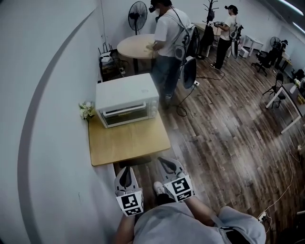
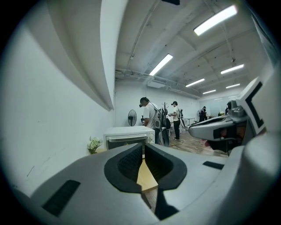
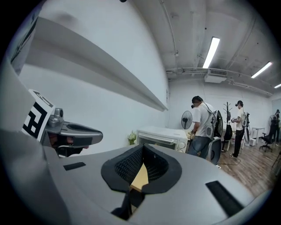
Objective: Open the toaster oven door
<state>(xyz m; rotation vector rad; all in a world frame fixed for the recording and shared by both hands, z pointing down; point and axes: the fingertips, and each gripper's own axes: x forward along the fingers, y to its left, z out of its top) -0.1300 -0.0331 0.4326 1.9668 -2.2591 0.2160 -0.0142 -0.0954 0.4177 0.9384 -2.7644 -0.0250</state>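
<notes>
The white toaster oven stands at the far end of a small wooden table, with its glass door shut and the handle along the door's top edge. Both grippers hang short of the table's near edge, well away from the oven. My left gripper is shut with nothing in it, and my right gripper is shut and empty too. In the left gripper view the oven shows beyond the closed jaws of the left gripper. The right gripper view shows the oven past the right gripper.
The wall runs along the table's left side, with a small bunch of white flowers beside the oven. A person stands at a round table behind it, near a fan. Cables lie on the wooden floor to the right.
</notes>
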